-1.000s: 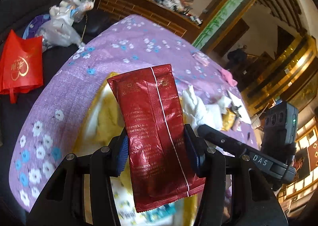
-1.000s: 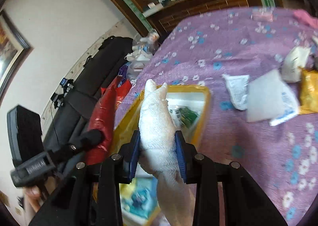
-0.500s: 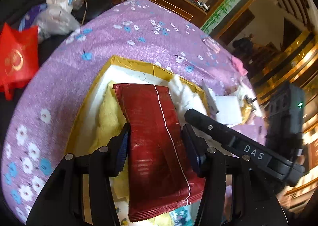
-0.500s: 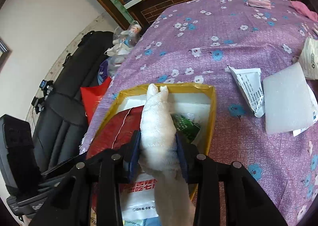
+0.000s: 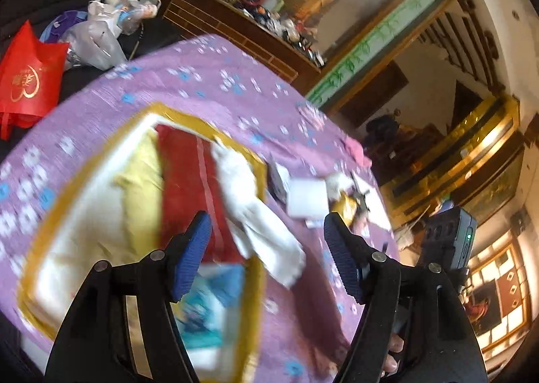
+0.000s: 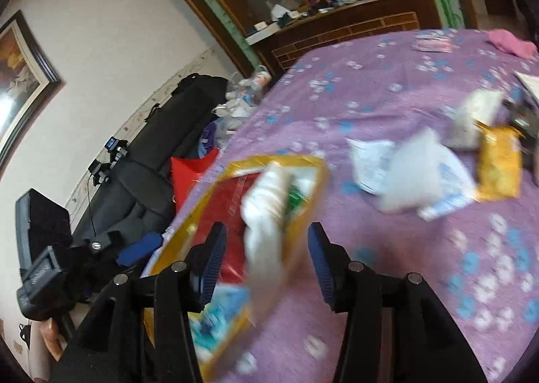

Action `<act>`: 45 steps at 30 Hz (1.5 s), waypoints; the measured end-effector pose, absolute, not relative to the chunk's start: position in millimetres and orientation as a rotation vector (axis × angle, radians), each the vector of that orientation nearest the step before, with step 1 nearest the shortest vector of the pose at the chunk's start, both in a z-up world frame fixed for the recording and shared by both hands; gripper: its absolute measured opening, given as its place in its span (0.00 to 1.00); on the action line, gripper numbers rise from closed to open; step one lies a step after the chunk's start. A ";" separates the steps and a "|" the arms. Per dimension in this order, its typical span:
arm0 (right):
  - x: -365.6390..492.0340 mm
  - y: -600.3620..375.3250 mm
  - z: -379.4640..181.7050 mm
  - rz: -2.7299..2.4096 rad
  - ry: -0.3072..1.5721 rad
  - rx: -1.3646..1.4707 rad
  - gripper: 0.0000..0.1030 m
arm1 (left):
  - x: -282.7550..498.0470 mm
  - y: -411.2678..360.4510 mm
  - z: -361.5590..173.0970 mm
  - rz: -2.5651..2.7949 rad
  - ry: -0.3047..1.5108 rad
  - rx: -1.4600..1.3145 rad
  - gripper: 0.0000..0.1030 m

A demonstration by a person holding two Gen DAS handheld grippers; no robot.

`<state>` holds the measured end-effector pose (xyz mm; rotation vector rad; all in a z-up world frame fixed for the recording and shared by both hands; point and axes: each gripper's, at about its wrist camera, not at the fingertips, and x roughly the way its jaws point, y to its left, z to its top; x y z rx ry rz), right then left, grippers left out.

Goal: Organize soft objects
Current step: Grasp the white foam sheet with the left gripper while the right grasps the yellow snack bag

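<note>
A yellow-rimmed box point(image 5: 101, 160) point(image 6: 310, 167) lies on the purple flowered tablecloth. In it lie a red foil packet point(image 5: 188, 187) point(image 6: 229, 201), a yellow cloth point(image 5: 141, 201) and a blue-green packet point(image 5: 209, 308). A white cloth point(image 5: 256, 214) point(image 6: 266, 214) drapes over the box's right rim. My left gripper point(image 5: 266, 258) is open and empty above the box. My right gripper point(image 6: 266, 261) is open and empty above the white cloth. Both views are blurred.
To the right on the table lie a white foam pad point(image 6: 414, 174), a white paper packet point(image 6: 370, 160), an orange packet point(image 6: 498, 167) and a pink cloth point(image 6: 512, 42). A red bag point(image 5: 27, 79) and plastic bags point(image 5: 101, 32) sit on a black sofa left of the table.
My left gripper let go of the red packet, which now lies in the box. My right gripper let go of the white cloth over the box rim. Both grippers pulled back.
</note>
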<state>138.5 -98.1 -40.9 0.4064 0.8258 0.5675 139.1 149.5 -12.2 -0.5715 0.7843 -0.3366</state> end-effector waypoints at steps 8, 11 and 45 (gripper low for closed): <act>138.9 -184.5 -60.5 0.469 0.848 0.496 0.48 | 136.5 70.2 -14.0 -0.441 0.844 -0.486 0.68; 150.8 -212.7 -65.1 0.403 0.847 0.508 0.49 | 137.7 52.3 -15.4 -0.444 0.859 -0.471 0.68; 233.7 -246.5 -94.9 0.232 0.874 0.404 0.38 | 295.9 -25.8 -70.3 -0.334 1.128 -0.419 0.68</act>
